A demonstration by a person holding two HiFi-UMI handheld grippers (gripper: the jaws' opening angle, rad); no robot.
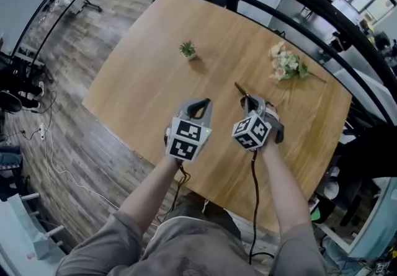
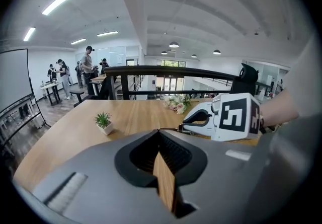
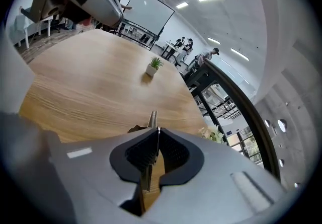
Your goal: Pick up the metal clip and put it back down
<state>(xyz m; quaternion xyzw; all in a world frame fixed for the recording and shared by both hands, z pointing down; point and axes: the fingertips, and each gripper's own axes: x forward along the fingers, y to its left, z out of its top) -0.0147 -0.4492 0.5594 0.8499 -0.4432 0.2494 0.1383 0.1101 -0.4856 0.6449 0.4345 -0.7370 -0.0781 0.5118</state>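
Table (image 1: 142, 82): wide, wooden. My left gripper (image 1: 198, 106), nearer me than potted plant (image 1: 188, 50): jaws together, empty. My right gripper (image 1: 249, 103), right of plant: clenched on metal clip (image 1: 240, 89), tip poking past jaws. I judge clip light, stiff, slick; pinch flat middle.

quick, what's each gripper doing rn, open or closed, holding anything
left gripper: closed, nothing in it.
right gripper: closed on the metal clip.
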